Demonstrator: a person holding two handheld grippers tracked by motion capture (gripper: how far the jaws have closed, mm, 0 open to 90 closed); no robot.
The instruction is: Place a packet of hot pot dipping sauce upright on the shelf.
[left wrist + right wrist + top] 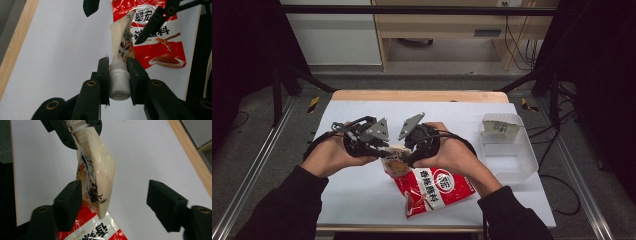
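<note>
1. Two grippers meet over the white table (362, 200), both at a small pale spouted pouch (96, 172).
2. Left gripper (117, 72) has its jaws clamped on the pouch's white ribbed cap (119, 83), holding it up.
3. Right gripper (115, 197) has its jaws spread wide, the pouch body hanging between them, just beside one pad.
4. Red sauce packet (434, 190) lies flat underneath; a clear plastic tub (509, 147) sits off to the right.

A white tabletop (362, 192) with a pale wooden far edge stands on a grey floor (257, 130). Behind it sit a white cabinet (334, 40) and a wooden desk (447, 25) with dangling cables (524, 47). The sides lie dark.
</note>
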